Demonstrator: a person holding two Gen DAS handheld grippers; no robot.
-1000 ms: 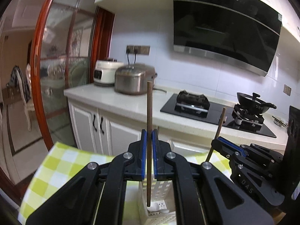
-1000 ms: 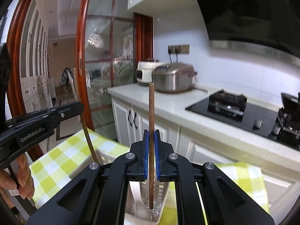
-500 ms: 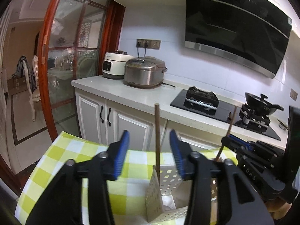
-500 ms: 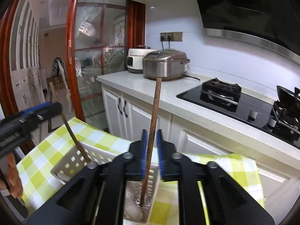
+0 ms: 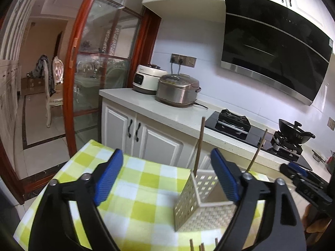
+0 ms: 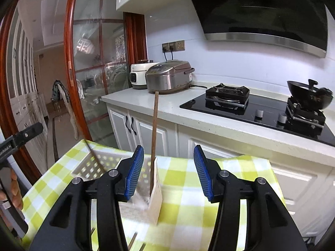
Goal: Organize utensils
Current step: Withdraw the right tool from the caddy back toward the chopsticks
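Note:
Two brown chopsticks stand in a white perforated basket (image 5: 201, 207) on the checked cloth: one upright (image 5: 199, 146), one leaning (image 5: 258, 150). My left gripper (image 5: 165, 167) has its jaws opening wide, and nothing touches its blue pads. My right gripper (image 6: 168, 167) is opening too. The upright chopstick (image 6: 154, 136) rises ahead between its pads, free of both, with its foot in the basket (image 6: 94, 165). The other chopstick (image 6: 94, 156) leans at the basket's left. Each gripper shows at the edge of the other's view: right one (image 5: 303, 182), left one (image 6: 21, 136).
A yellow-green checked cloth (image 5: 134, 188) covers the table. More chopstick ends (image 5: 201, 245) poke up at the near edge. Beyond stands a white counter (image 6: 167, 104) with two rice cookers (image 6: 167, 77), a black hob (image 6: 251, 108) and a wok (image 6: 307, 96). A hand (image 6: 14, 188) shows at left.
Both grippers were shut on upright chopsticks a second ago. Both have let go and pulled back from the basket, where the two chopsticks now stand on their own.

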